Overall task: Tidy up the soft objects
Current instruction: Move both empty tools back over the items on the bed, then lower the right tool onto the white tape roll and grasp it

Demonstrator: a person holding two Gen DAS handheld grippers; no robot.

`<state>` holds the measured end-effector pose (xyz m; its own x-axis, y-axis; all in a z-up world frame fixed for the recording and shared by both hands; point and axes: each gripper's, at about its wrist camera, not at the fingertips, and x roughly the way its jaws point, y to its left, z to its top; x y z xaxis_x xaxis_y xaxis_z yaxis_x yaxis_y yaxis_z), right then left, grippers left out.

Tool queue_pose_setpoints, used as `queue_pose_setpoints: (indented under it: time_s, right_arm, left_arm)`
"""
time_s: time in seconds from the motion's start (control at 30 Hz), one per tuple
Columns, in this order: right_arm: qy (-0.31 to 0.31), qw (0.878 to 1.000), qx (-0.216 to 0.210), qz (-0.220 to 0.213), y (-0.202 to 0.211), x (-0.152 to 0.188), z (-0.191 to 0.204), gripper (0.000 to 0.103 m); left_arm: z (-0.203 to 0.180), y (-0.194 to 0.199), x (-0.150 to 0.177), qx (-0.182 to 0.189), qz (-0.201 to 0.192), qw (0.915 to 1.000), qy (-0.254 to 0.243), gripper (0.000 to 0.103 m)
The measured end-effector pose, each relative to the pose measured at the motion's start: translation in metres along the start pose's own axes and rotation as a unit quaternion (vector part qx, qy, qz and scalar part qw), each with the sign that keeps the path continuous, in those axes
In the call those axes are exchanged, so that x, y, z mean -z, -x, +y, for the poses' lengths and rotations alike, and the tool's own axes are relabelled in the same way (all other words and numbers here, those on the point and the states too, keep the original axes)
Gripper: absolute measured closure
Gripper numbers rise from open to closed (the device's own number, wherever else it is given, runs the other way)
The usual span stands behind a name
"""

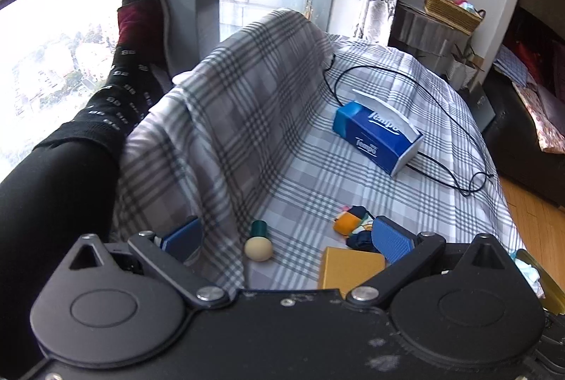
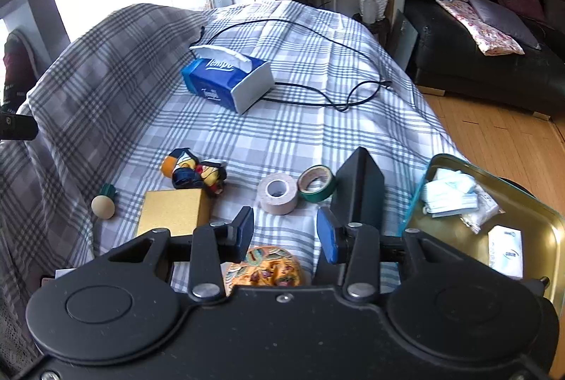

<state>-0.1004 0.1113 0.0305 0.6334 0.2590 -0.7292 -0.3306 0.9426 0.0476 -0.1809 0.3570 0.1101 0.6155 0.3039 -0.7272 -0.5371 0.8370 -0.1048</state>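
A small orange, navy and yellow soft toy [image 2: 194,171] lies on the plaid-covered seat, also in the left wrist view [image 1: 354,225]. An orange patterned fabric piece [image 2: 265,269] lies below and between my right gripper's [image 2: 285,233] open fingers. A gold metal tray [image 2: 522,203] at the right holds folded face masks [image 2: 448,191] and white packets [image 2: 505,251]. My left gripper [image 1: 286,239] is open and empty, its left finger against the draped plaid cloth [image 1: 226,104].
A blue Tempo tissue box [image 2: 229,80] and a black cable [image 2: 317,62] lie farther back. A beige tape roll [image 2: 277,193], a green tape roll [image 2: 316,184], a black wedge [image 2: 360,189], a gold box [image 2: 173,212] and a ball-headed green peg [image 2: 104,203] sit near. A person's socked leg [image 1: 88,119] is left.
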Motion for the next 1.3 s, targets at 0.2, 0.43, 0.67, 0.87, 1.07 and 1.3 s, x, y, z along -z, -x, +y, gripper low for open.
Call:
queue_pose_setpoints:
  time_s: [0.2, 0.43, 0.67, 0.87, 1.07, 1.3]
  right_arm:
    - [0.026, 0.999, -0.003, 0.022, -0.025, -0.004, 0.027, 0.060]
    - [0.026, 0.998, 0.009, 0.052, -0.055, -0.007, 0.034, 0.060]
    - [0.022, 0.996, 0.029, 0.078, -0.086, -0.012, 0.036, 0.060]
    - [0.017, 0.995, 0.035, 0.093, -0.109, -0.015, 0.039, 0.060]
    - [0.022, 0.994, 0.040, 0.101, -0.123, -0.017, 0.039, 0.060]
    - [0.014, 0.994, 0.043, 0.101, -0.130, -0.019, 0.032, 0.060]
  left_arm:
    - [0.022, -0.008, 0.003, 0.009, 0.014, 0.9993, 0.033, 0.001]
    - [-0.014, -0.019, 0.026, 0.055, 0.041, 0.9976, -0.001, 0.001]
    - [-0.034, -0.033, 0.046, 0.086, 0.074, 0.9931, -0.032, 0.001]
    - [-0.028, -0.049, 0.050, 0.083, 0.097, 0.9916, -0.021, 0.001]
    - [-0.027, -0.057, 0.051, 0.075, 0.105, 0.9914, -0.019, 0.001]
    - [-0.027, -0.063, 0.052, 0.070, 0.110, 0.9913, -0.017, 0.001]
